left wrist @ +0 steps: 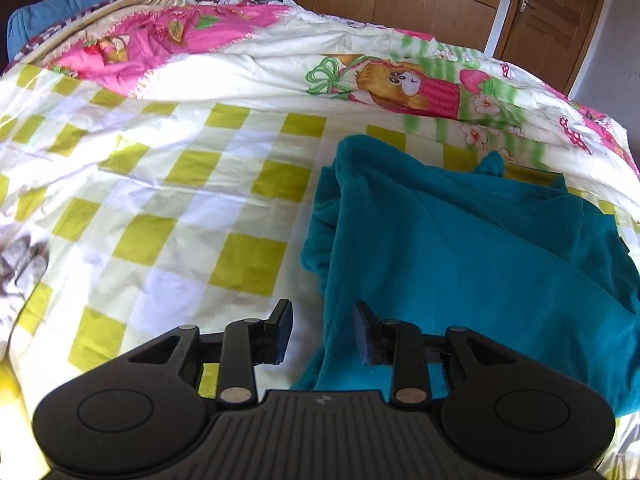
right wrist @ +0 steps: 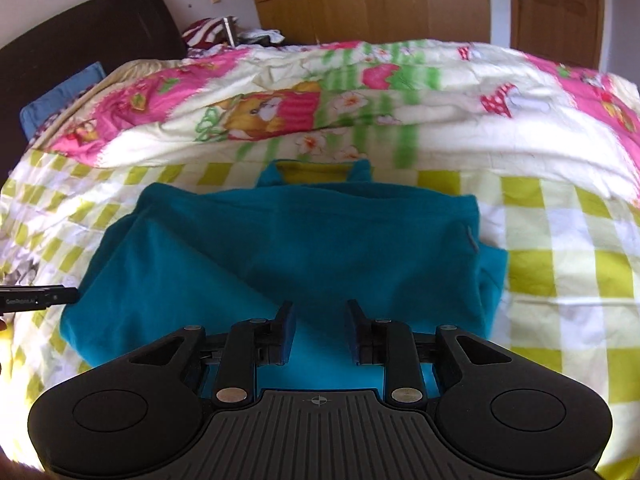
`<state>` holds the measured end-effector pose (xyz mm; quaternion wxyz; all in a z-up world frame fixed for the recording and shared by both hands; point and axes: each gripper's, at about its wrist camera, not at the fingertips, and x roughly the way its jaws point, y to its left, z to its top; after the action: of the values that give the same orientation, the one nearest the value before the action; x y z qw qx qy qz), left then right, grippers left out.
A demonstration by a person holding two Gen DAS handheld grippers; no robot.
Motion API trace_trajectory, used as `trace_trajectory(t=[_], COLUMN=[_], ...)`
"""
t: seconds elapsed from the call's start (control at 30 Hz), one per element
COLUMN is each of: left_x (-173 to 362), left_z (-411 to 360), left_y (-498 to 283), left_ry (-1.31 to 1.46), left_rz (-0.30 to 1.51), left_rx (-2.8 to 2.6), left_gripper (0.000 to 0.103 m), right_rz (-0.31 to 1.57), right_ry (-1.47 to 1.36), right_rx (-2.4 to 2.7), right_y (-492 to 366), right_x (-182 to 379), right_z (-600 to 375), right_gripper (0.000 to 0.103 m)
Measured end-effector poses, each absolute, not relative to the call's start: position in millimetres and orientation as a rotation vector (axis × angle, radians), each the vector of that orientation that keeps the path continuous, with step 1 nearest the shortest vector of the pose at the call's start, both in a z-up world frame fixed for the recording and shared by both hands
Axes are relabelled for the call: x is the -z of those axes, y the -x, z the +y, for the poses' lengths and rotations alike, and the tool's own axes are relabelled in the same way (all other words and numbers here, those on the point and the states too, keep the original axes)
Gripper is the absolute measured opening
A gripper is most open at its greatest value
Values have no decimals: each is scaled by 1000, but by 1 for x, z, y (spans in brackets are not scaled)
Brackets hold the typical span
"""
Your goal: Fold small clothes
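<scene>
Sunlit checkered bedsheet [right wrist: 560,248] carries the teal fleece garment [right wrist: 288,248] mid-bed, long axis crosswise, directly under the released right gripper [right wrist: 320,330]; the released left gripper [left wrist: 322,332] straddles its left edge.

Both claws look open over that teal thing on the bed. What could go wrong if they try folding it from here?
The teal garment is thick fleece, already bunched along its left edge, so a claw might pinch several layers and fold it crooked. The checked sheet beneath is loose and wrinkled; the left claw, open and straddling the garment's edge, could snag sheet along with fleece. The right claw hangs open over mid-cloth, not an edge, so closing there might only make a lump.
</scene>
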<state>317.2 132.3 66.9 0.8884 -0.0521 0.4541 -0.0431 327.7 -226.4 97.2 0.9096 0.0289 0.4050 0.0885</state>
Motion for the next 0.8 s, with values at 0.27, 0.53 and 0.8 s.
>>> trace_trajectory(t=[0.27,0.53,0.8], left_x=[-61,-41,-33], left_z=[135,147,150], left_y=[-306,-304,-302], left_ry=[135,180,198], left_rz=[943,962,965], left_rx=[187,230,254], left_gripper=[45,50,51], right_rz=[786,872,943], right_ry=[83,263,335], right_rx=[-407,-570,-629], right_y=[-427,-486,-508], right_x=[-99,-58,-40], right_z=[-154,-81,-44], right_gripper=[29,31,9])
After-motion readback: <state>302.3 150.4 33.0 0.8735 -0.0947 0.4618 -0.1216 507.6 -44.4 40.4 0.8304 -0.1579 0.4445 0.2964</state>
